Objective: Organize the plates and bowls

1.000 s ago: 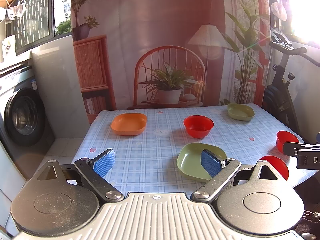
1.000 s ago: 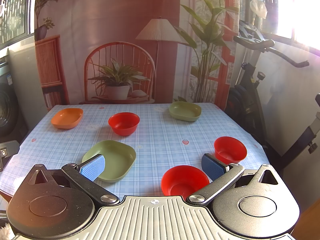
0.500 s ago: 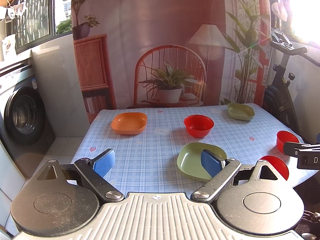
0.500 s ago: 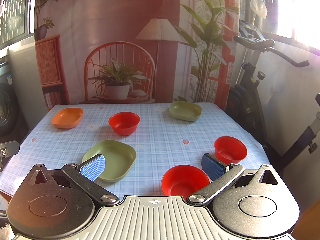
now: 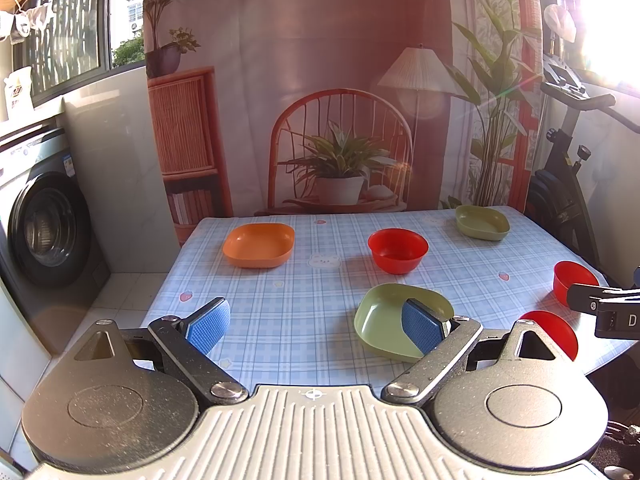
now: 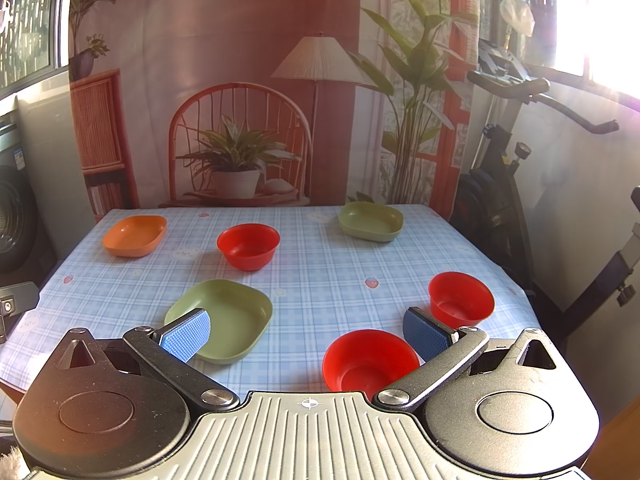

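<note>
Left wrist view: nothing has shifted over the last second. Left gripper [image 5: 318,322] hangs above the near table [image 5: 280,300] edge, jaws spread wide, empty. Near green plate [image 5: 384,320] behind its right pad; orange plate [image 5: 259,245] far left, red bowl [image 5: 398,250] ahead.

Right wrist view: likewise unchanged. Right gripper [image 6: 306,334] spread open, empty; nearest red bowl [image 6: 370,360] just inside its right pad. Sorting not yet begun, by my reading.
</note>
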A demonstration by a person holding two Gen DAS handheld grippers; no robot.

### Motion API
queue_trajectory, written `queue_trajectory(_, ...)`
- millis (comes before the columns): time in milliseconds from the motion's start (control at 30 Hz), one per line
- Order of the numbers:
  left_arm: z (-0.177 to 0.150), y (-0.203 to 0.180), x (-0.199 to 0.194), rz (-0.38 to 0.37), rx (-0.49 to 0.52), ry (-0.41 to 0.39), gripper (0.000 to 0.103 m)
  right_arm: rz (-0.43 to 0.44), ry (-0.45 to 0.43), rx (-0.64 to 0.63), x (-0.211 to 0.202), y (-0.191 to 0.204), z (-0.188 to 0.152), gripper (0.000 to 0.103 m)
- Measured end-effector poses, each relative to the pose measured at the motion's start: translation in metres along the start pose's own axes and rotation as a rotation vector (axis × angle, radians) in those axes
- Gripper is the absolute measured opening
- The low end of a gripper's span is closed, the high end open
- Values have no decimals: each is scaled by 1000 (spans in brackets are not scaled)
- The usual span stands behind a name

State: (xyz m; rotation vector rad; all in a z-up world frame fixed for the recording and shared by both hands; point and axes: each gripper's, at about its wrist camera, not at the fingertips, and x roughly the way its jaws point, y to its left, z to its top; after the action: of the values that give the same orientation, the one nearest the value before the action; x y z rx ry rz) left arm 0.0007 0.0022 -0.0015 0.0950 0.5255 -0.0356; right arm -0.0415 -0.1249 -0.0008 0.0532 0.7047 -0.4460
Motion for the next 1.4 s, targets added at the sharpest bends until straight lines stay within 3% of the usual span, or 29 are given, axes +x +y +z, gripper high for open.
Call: queue_trajectory(1400,-1,1,2,2,-17,4,94,8,5,6,3,-1,-3,103)
